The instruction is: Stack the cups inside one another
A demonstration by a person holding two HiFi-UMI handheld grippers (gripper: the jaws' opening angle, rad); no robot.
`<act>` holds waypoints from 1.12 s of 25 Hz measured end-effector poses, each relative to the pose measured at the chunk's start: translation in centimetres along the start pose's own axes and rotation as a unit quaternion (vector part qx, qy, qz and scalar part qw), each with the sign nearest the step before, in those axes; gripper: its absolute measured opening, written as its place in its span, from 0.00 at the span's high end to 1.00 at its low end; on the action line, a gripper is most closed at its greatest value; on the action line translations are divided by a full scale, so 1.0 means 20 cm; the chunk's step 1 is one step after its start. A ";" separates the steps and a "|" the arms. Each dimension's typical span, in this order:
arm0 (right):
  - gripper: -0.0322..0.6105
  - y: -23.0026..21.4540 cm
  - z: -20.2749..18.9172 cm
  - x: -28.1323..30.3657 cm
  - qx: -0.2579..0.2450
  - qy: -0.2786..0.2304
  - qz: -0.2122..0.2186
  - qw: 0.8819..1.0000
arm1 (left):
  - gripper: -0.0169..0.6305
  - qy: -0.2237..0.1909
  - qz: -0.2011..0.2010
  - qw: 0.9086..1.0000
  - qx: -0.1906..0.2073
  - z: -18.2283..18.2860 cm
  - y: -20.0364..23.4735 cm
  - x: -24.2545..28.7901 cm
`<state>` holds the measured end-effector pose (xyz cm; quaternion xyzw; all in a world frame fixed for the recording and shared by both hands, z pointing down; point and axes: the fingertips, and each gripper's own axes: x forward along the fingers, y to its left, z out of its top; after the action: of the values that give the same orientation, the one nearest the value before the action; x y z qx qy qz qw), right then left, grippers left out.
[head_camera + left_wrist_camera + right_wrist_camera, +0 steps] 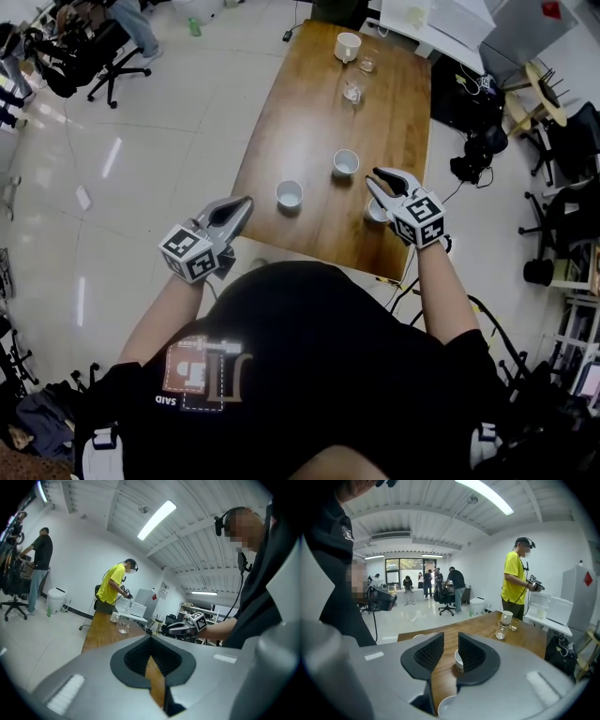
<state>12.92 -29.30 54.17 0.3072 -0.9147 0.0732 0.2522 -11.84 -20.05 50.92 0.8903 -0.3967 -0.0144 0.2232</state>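
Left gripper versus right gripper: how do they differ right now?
The left gripper has its fingers together; the right gripper has them apart. The left gripper hangs at the table's left edge; the right gripper hangs over a white cup. Both are empty.

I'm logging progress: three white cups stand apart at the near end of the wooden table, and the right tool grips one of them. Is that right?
Not quite: the right tool grips none of them. The right gripper view shows its jaws standing apart, pressing on no cup. The three white cups do stand apart at the near end of the wooden table.
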 end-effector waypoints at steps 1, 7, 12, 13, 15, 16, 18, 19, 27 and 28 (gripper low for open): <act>0.77 -0.01 0.00 0.06 -0.015 0.015 0.003 1.000 | 0.97 0.000 0.003 1.000 0.000 0.00 0.02 -0.02; 0.74 -0.02 -0.22 0.41 -0.108 0.159 0.021 0.981 | 0.97 0.003 0.025 1.000 -0.011 0.01 0.10 -0.13; 0.74 -0.03 -0.49 0.58 -0.183 0.263 0.019 0.947 | 0.97 0.008 0.038 0.999 -0.016 -0.02 0.15 -0.23; 0.74 -0.03 -0.53 0.60 -0.193 0.276 0.017 0.942 | 0.97 0.011 0.042 0.999 -0.018 -0.03 0.16 -0.24; 0.74 -0.03 -0.59 0.63 -0.213 0.293 0.018 0.932 | 0.97 0.015 0.048 0.999 -0.019 -0.04 0.17 -0.28; 0.74 -0.02 -0.61 0.65 -0.223 0.298 0.017 0.928 | 0.97 0.014 0.051 0.998 -0.018 -0.05 0.18 -0.30; 0.78 -0.04 -0.62 0.66 -0.237 0.304 0.011 0.923 | 0.97 0.012 0.057 0.998 -0.019 -0.06 0.19 -0.33; 0.81 -0.05 -0.63 0.67 -0.239 0.307 0.008 0.921 | 0.97 0.012 0.059 0.998 -0.020 -0.06 0.20 -0.35; 0.90 -0.01 -0.48 0.61 -0.245 0.286 0.014 0.926 | 0.97 0.003 0.056 0.998 -0.022 -0.06 0.20 -0.35; 0.90 0.02 -0.43 0.59 -0.244 0.276 0.019 0.929 | 0.97 0.001 0.054 0.998 -0.022 -0.05 0.19 -0.34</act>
<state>8.19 -32.71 67.68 0.1862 -0.8042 -0.0656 0.5606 -18.90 -17.10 52.41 0.8627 -0.4432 -0.0102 0.2434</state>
